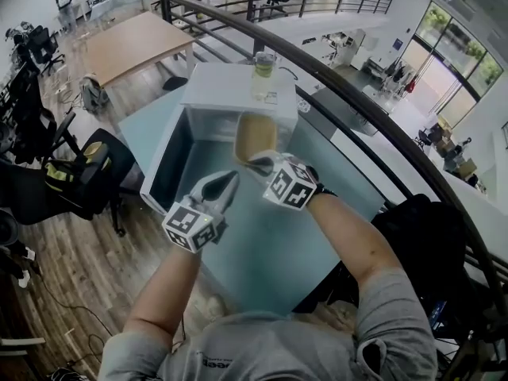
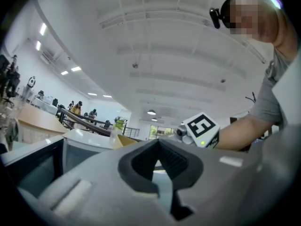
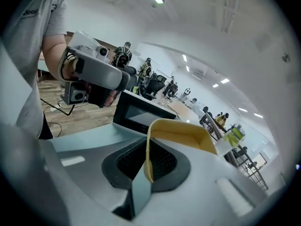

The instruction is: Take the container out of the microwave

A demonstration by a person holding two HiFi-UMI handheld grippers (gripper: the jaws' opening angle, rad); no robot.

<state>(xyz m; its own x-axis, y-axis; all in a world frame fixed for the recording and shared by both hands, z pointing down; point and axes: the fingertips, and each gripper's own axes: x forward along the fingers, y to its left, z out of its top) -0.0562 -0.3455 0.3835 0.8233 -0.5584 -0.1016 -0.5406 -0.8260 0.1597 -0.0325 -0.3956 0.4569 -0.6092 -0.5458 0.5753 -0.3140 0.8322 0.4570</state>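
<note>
There are two hand-held grippers, one in each hand of the person, and each carries one cube with square markers. The right hand-held gripper has its jaws closed on the thin rim of the one container, a pale yellow open tub; one jaw is inside the wall and the other is outside. The container hangs in the air, just in front of the open side of the microwave, and it touches neither the microwave nor the surface. The left hand-held gripper has its jaws brought together and nothing is between them; it is in the air just beside the right one, on its left in the head view, and it does not touch the container. There is one microwave, white, standing on the light blue surface, and its one door is swung open to the left. On top of the microwave stands one clear bottle with yellow-green liquid inside.
</note>
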